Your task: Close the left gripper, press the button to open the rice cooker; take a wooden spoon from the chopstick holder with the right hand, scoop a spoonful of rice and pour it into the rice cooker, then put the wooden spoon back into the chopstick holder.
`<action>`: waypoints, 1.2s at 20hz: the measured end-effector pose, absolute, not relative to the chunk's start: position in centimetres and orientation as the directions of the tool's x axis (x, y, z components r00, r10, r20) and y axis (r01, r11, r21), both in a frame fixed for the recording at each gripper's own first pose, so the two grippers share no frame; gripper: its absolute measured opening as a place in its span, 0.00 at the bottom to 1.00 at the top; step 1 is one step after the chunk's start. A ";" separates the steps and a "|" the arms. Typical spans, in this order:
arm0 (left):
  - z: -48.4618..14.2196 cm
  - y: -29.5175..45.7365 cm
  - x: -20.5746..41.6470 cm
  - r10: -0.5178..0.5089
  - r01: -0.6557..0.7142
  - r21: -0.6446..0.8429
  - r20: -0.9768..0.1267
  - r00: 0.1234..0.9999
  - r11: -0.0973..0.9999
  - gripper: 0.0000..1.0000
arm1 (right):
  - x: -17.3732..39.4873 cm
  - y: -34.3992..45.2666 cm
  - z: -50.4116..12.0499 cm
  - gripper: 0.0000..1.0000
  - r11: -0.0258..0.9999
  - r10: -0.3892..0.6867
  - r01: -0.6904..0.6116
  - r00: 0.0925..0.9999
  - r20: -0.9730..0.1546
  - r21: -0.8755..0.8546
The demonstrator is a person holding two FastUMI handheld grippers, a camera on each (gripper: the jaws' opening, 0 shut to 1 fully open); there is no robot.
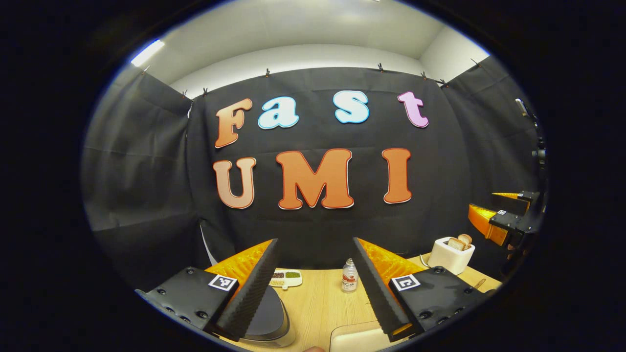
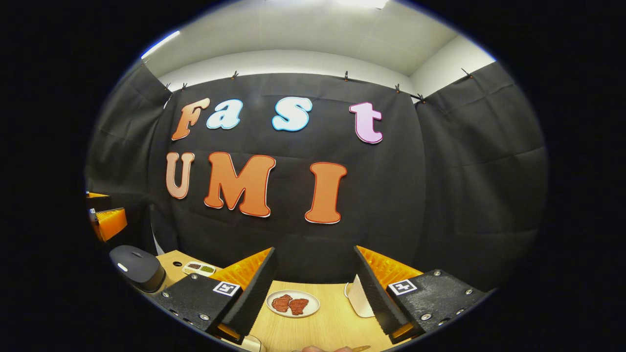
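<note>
In the left gripper view, the left gripper (image 1: 315, 286) is hovering above the wooden table (image 1: 320, 303) with its two fingers standing wide apart and nothing between them. Behind its finger at seven o'clock, the rice cooker (image 1: 268, 318) is sitting on the table: a rounded dark grey lid over a paler, shiny rim, its lid lying down and closed. Just past it toward the wall, a small white tray (image 1: 286, 278) is holding brown and green portions. At six o'clock between the fingers, a small bottle (image 1: 349, 275) with a red label is standing upright. At four o'clock, a white toaster (image 1: 454, 254) is carrying slices of bread (image 1: 460, 242), and the right gripper (image 1: 503, 217) is hanging in the air at three o'clock.

In the right gripper view, the right gripper (image 2: 315, 288) is also holding its fingers well apart, gripping nothing. Between them, at six o'clock, a white plate (image 2: 293, 303) with two reddish pieces is lying on the table. The rice cooker (image 2: 138, 268) is showing at eight o'clock, its dark domed lid shut, with the tray just beside it. The left gripper (image 2: 105, 217) is floating at nine o'clock.
</note>
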State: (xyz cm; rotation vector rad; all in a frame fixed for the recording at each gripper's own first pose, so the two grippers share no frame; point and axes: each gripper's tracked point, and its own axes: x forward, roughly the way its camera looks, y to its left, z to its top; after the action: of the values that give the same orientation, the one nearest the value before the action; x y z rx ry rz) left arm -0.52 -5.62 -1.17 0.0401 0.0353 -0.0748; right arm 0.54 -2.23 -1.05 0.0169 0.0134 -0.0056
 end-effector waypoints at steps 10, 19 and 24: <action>-1.3 1.1 0.7 0.071 -0.065 0.109 -0.048 0.996 0.992 0.72 | 0.8 -2.7 -2.8 0.95 1.000 -0.023 0.023 0.998 -0.057 0.005; -8.7 7.7 2.5 0.117 -0.185 -0.125 -0.419 0.901 0.975 0.05 | -0.1 -4.8 -5.1 0.95 0.996 -0.081 0.077 0.992 -0.099 -0.042; -14.8 10.2 1.0 0.049 -0.246 -0.178 -0.709 0.704 0.953 0.08 | -0.8 -6.2 -7.2 0.95 0.992 -0.119 0.110 0.982 -0.144 -0.068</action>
State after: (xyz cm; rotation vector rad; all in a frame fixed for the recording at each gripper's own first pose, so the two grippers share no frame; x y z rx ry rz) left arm 1.02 10.23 -14.81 -0.2695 0.7749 0.1662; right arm -0.77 -6.19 -7.23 -0.0594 0.1488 -0.1150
